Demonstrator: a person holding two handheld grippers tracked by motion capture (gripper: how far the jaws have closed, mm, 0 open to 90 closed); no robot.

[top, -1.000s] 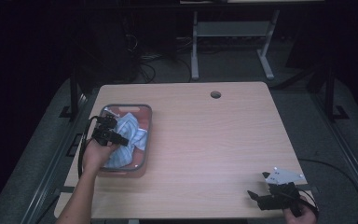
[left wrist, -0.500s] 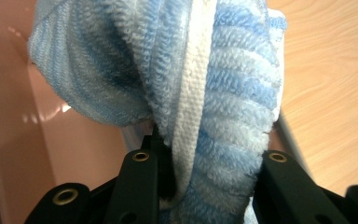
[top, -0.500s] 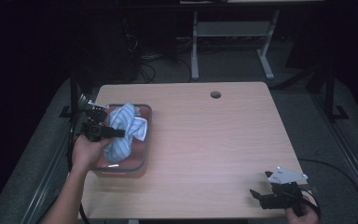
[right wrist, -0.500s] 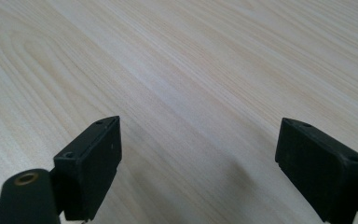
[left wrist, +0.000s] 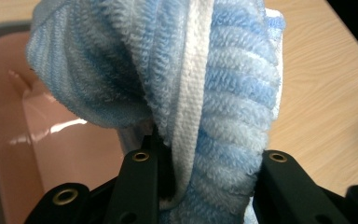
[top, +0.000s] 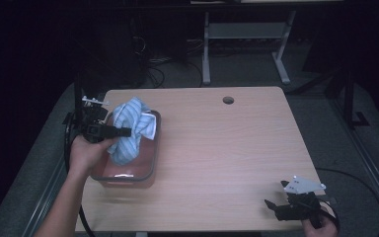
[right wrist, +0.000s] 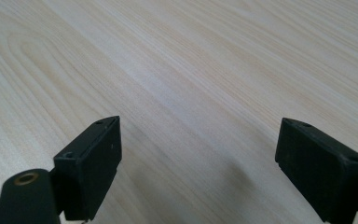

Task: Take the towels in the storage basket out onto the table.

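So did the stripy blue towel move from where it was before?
Yes. The blue striped towel has gone up: it lay inside the pink tub before, and now the left tool holds it bunched above the tub's rim.

You get a dim high view: the table [top: 217, 148] is lit from above while the room around it sinks into near black, and the whole frame is soft and grainy. In the left gripper view the towel [left wrist: 191, 84] is sharp and a white glare streaks the pink bin [left wrist: 51, 135]. Your right gripper view is evenly bright, with soft shadows on the wood.
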